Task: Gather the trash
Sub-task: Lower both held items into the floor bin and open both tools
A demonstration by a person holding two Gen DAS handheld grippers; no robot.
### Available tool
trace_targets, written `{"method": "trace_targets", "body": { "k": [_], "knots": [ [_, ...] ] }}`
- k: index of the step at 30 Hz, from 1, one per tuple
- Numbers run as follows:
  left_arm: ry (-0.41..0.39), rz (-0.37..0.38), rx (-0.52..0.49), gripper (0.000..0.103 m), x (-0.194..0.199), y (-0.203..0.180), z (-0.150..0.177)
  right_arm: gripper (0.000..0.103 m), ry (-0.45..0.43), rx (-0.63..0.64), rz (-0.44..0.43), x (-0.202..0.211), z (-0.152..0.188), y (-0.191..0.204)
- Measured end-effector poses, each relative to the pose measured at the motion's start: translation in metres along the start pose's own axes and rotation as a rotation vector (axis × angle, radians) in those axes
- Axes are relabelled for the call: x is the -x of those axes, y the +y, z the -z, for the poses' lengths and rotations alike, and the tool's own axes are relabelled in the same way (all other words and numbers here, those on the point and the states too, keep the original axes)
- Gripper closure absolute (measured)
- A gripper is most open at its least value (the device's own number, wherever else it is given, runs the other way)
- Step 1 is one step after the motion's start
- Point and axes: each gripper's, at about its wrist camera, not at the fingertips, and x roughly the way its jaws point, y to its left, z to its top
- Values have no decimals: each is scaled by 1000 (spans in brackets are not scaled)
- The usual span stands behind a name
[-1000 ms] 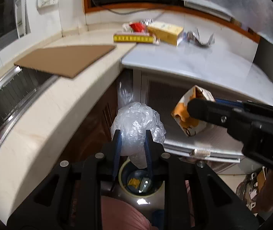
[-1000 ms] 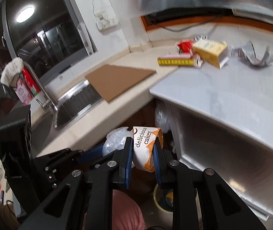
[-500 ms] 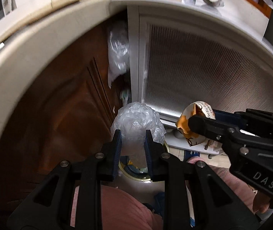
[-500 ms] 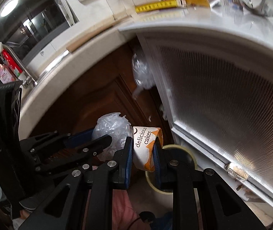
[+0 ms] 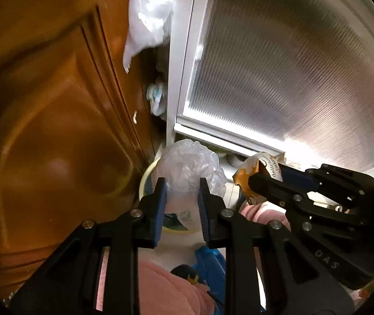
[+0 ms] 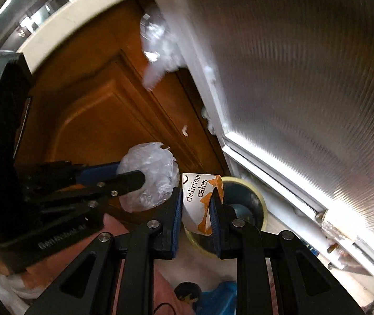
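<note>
- Nearest the left wrist camera, the left gripper (image 5: 181, 183) has its jaws closed onto a crumpled clear plastic wad (image 5: 187, 165), which bulges out above both fingers.
- Right beside it, the right gripper (image 6: 196, 197) has its jaws narrowed onto a folded white-and-orange cake wrapper (image 6: 198, 199) printed "delicious cakes"; wad and wrapper sit just beside each other, nearly touching.
- Just beyond and below both fingertips stands the yellow-rimmed bin (image 6: 252, 202) on the floor, the landmark here: the wad hangs over its left edge, the wrapper over its near edge.
- Behind the bin to the left rises the brown cabinet door (image 5: 55, 118); behind it to the right, the ribbed white panel (image 5: 279, 65).
- Above the bin, in the gap between door and panel, hangs a clear plastic bag (image 5: 147, 18).
- A second ago both cameras showed the countertop with its litter; both have since dropped to floor level, grips unchanged.
- That likely means both pieces are now in place for dropping, and only the release remains for this pair.
</note>
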Motion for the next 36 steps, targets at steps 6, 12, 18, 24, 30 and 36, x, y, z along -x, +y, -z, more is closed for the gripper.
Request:
{"method": "trace_targets", "body": {
  "k": [6,12,18,24,30,36],
  "knots": [
    [83,-15,-12,83,-38,3,-10,83,48,-58,-5,-32,1,-26],
    [142,-22,-26,83,-63,7,-13,82,103,-104,-12,-58,1,-48],
    [173,-48,-22,78,-74,7,-15,57,124,-152,-9,-75,-3,-56],
    [190,-44,-17,55,-74,7,-12,57,119,-160,-6,-77,-3,-56],
    [183,-50,-14,52,-67,7,-12,57,105,-185,4,-64,2,-60],
    [147,-49,-16,52,-47,3,-10,57,108,-199,38,-45,13,-65]
  ]
}}
